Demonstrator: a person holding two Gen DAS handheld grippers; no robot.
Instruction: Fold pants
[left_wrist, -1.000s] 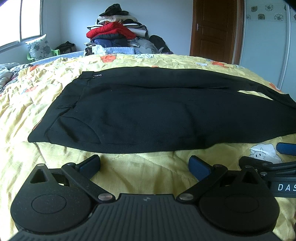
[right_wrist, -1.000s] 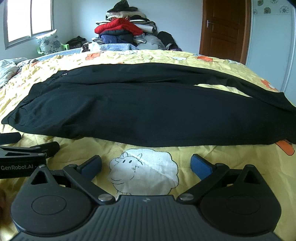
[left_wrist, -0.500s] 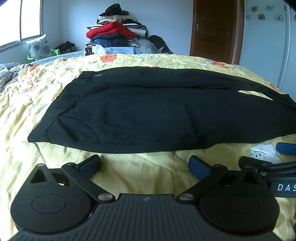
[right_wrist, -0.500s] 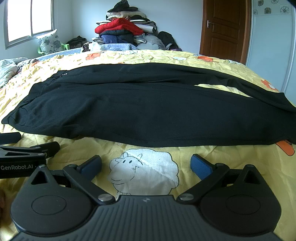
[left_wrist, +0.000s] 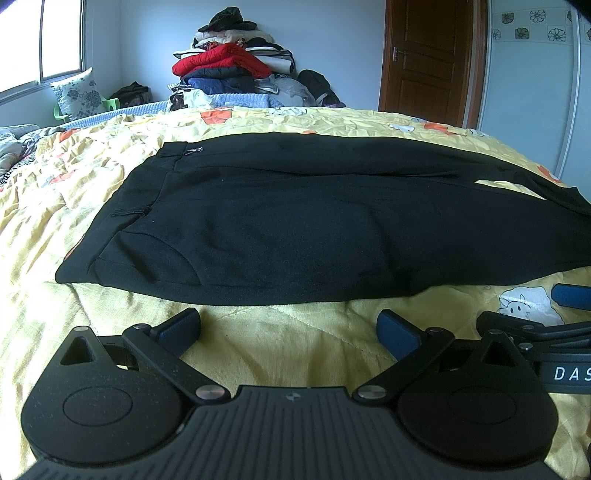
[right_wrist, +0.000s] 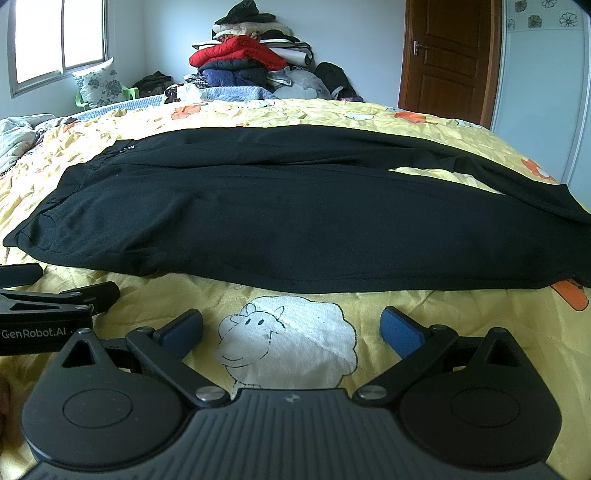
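- Nothing has moved since earlier frames.
- Pants (left_wrist: 314, 221) lie flat on bed (left_wrist: 277, 350).
- Left gripper (left_wrist: 288, 328) wide, empty.
- Right gripper (right_wrist: 291, 332) wide, empty.

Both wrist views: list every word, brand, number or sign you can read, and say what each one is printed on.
"GenRobot.AI": white print on the side of the left gripper, seen at the left edge of the right wrist view.
"DAS": white letters on the side of the right gripper, cut off by the right edge of the left wrist view.
No readable text on the black pants, the yellow bedspread, the door or the clothes pile.
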